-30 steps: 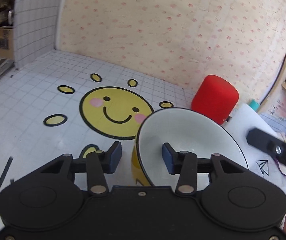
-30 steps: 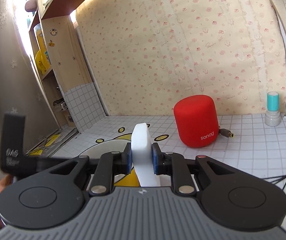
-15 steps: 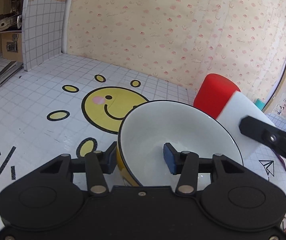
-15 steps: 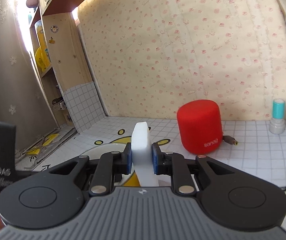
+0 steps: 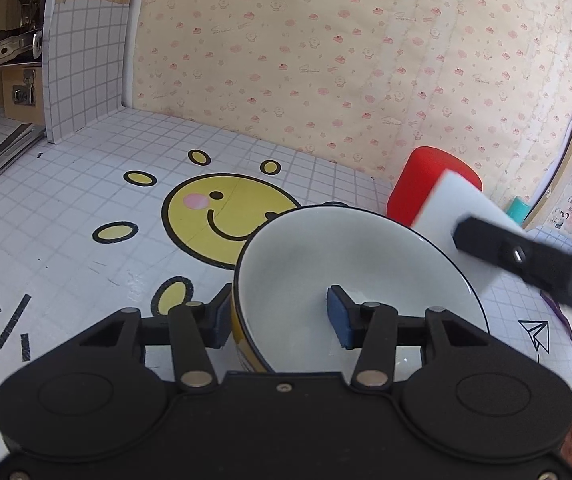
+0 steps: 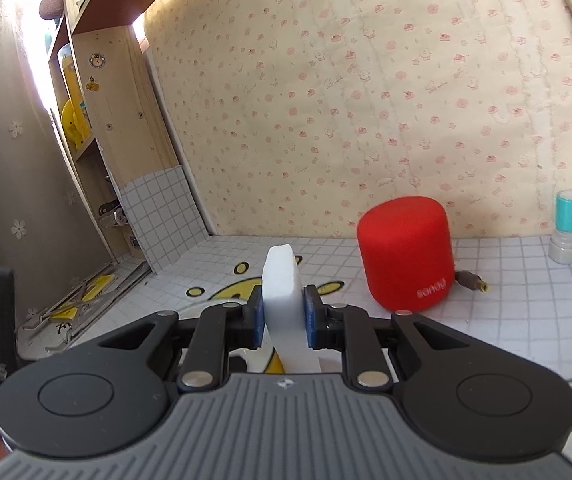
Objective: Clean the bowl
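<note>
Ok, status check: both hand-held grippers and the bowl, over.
Left hand-held gripper straddles the bowl wall, pads not clearly pressing. Right hand-held gripper shut on white sponge, beside the rim. Red speaker behind, clear.

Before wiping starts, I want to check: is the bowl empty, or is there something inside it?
Apparently empty. The bowl's white inside shows no food or liquid; only one finger of the left gripper reaches in. The nearest part is hidden.

Home room, pastel cartoon-print wallpaper (image 6: 365, 100), smiley-face grid mat (image 5: 226, 216) on the desk, wooden shelf unit (image 6: 118, 128) with stickers, red speaker (image 6: 405, 252)
</note>
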